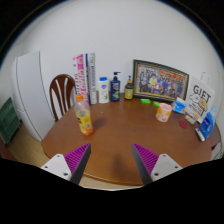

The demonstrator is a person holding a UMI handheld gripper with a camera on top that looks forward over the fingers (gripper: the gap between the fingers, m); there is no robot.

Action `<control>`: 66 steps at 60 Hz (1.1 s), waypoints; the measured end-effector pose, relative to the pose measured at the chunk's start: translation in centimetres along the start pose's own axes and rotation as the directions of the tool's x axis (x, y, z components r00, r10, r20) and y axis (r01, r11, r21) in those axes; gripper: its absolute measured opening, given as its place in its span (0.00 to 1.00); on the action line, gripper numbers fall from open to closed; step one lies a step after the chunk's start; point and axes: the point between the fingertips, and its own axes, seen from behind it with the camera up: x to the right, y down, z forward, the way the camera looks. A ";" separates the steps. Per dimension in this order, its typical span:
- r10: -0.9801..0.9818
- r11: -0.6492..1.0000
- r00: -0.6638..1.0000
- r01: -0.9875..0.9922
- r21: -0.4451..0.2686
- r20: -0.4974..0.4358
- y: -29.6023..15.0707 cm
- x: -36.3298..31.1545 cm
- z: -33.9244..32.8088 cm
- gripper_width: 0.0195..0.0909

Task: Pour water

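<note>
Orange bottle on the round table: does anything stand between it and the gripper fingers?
Nothing visible does. The gripper is open and empty, and only bare table lies between its fingers and the orange bottle, which stands upright beyond the left finger.

The one legible word, "GIFT", stands in large dark letters on a white box (201, 99) at the far side of the round wooden worktop (125, 132), while print on the bottles and framed picture (160, 80) is too small to read.

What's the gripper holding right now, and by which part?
Nothing. The gripper is open with an empty gap between its fingers; the orange bottle stands on the table beyond them.
</note>
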 end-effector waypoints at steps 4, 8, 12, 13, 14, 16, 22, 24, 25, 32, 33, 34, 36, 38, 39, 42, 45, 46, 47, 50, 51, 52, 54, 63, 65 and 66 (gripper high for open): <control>-0.002 1.000 0.999 0.001 0.031 0.033 -0.5 -4.1 2.3 0.93; -0.009 0.998 0.999 0.006 0.063 0.051 -1.3 -7.3 5.0 0.93; 0.001 0.996 0.999 -0.005 0.093 0.046 -2.2 -9.4 8.2 0.93; 0.004 0.995 0.999 -0.009 0.101 0.044 -2.5 -9.8 9.0 0.93; 0.008 0.994 0.999 -0.013 0.112 0.043 -2.9 -10.3 9.8 0.93; 0.016 0.991 0.999 -0.021 0.135 0.036 -3.8 -10.9 11.4 0.93; 0.039 0.982 0.999 -0.039 0.184 0.003 -5.4 -11.9 16.1 0.92; 0.050 0.981 0.999 -0.048 0.188 -0.005 -5.8 -12.2 17.4 0.91; 0.055 0.980 0.998 -0.052 0.194 -0.008 -5.9 -12.4 18.1 0.90; 0.078 0.978 0.996 -0.069 0.198 -0.038 -6.0 -12.9 22.2 0.73; 0.080 0.978 0.996 -0.070 0.197 -0.043 -6.0 -12.9 22.5 0.69; 0.084 0.978 0.995 -0.072 0.198 -0.050 -6.0 -12.9 22.8 0.66; 0.091 0.976 0.994 -0.076 0.204 -0.064 -6.1 -12.7 23.4 0.55; 0.095 0.975 0.992 -0.077 0.210 -0.079 -6.1 -12.5 23.9 0.37; 0.099 0.973 0.992 -0.078 0.219 -0.084 -6.3 -12.4 23.9 0.37; 0.099 0.972 0.992 -0.080 0.220 -0.073 -6.3 -12.6 23.9 0.29; 0.094 0.973 0.993 -0.078 0.217 -0.065 -6.3 -12.6 23.9 0.22; 0.100 0.973 0.993 -0.084 0.216 -0.064 -6.4 -12.6 24.0 0.22; 0.105 0.973 0.993 -0.090 0.213 -0.058 -6.4 -12.6 24.0 0.18; 0.120 0.972 0.992 -0.107 0.210 -0.047 -6.5 -12.4 23.8 0.17; 0.118 0.972 0.992 -0.106 0.209 -0.048 -6.7 -12.2 23.8 0.10; 0.120 0.972 0.991 -0.107 0.210 -0.050 -6.9 -12.1 23.6 0.10; 0.124 0.970 0.991 -0.108 0.217 -0.058 -7.5 -11.6 23.2 0.10; 0.184 0.950 0.983 -0.174 0.259 -0.015 -11.7 -9.6 21.5 0.10; 0.212 0.940 0.977 -0.207 0.271 0.013 -13.2 -9.0 21.1 0.10; 0.229 0.933 0.973 -0.229 0.277 0.030 -14.0 -8.6 21.0 0.10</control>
